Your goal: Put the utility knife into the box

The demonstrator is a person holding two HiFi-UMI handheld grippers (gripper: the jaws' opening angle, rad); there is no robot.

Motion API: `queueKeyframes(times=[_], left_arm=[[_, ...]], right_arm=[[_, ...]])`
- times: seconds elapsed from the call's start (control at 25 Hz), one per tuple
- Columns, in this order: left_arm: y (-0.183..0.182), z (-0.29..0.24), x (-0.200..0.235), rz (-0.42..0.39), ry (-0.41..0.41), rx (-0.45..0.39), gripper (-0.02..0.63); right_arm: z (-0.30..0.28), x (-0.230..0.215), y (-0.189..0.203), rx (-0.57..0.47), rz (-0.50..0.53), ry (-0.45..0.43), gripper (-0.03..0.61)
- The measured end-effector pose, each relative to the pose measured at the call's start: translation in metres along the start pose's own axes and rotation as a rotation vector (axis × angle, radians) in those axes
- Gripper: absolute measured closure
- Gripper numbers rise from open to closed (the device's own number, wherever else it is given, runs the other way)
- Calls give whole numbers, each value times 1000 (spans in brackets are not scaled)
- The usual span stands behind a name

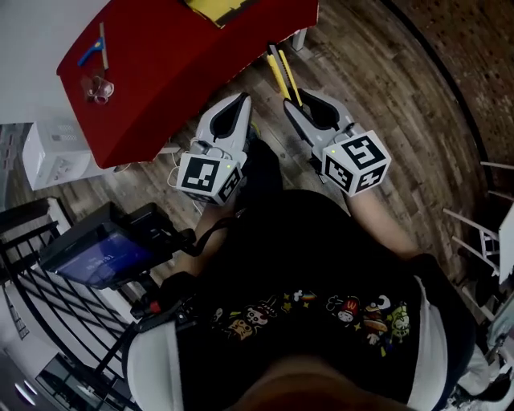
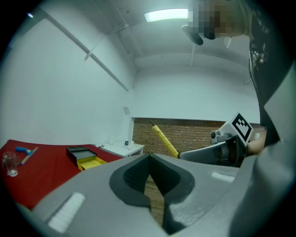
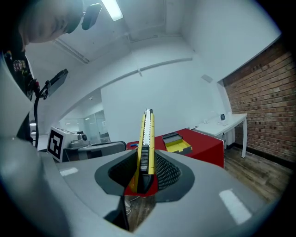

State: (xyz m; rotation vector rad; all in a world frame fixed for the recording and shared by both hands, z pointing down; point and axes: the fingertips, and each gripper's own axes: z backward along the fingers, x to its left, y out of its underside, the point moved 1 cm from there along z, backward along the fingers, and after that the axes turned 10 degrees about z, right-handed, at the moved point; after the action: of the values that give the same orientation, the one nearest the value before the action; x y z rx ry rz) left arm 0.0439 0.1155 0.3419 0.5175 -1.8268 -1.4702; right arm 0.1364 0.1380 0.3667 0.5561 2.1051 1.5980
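right gripper (image 3: 144,162) clamped on the tail end of the utility knife (image 3: 147,135), held off the red worktop (image 1: 177,72) beyond its near edge | left gripper (image 2: 148,179) jaws together, empty | open box (image 3: 176,143) toward the far edge | knife likely light, stiff, slick-sided; flat-side grip suits, mid-body steadier

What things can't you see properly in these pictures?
- Box: in the head view the top edge cuts it off. In both gripper views it is too small to show what lies inside.
- Utility knife, clamped in the right gripper: its tip is too small to tell whether the blade is out.
- Blue thing on the red table: too small to name in the head view.
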Motion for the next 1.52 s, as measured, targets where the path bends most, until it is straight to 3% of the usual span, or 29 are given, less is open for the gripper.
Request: queueKeyframes(times=[0.2,0.28,0.4,0.56,0.64,0.8,0.92,1.2,1.52], left_arm=[[-40,-73,143,39,42,24,612],[-57,-94,180,43,60,29,612],[-73,-112,192,30,68,19,612],[-90,-140,165,28,51,10,612],[-97,-150,174,38,40,6,612],[-91,-155,275,82,-32,3,612],[-82,-162,322,93,-87,15,612],[-53,-188,378,110,-209,42,612],[-24,-219,406,130,-269,115,612]], right_arm=[[-153,-39,-29,53,-4,9,439],[-195,-52,-40,61,-18,16,439],[-212,-67,-56,54,-19,19,439],[-193,-102,-77,65,-2,10,439],[-207,-114,-82,83,7,-2,439],[-310,-114,-63,149,1,-58,439],[-358,-122,-46,185,-5,-90,439],[-428,-154,-8,277,32,-107,439],[-478,-190,33,428,86,-95,439]])
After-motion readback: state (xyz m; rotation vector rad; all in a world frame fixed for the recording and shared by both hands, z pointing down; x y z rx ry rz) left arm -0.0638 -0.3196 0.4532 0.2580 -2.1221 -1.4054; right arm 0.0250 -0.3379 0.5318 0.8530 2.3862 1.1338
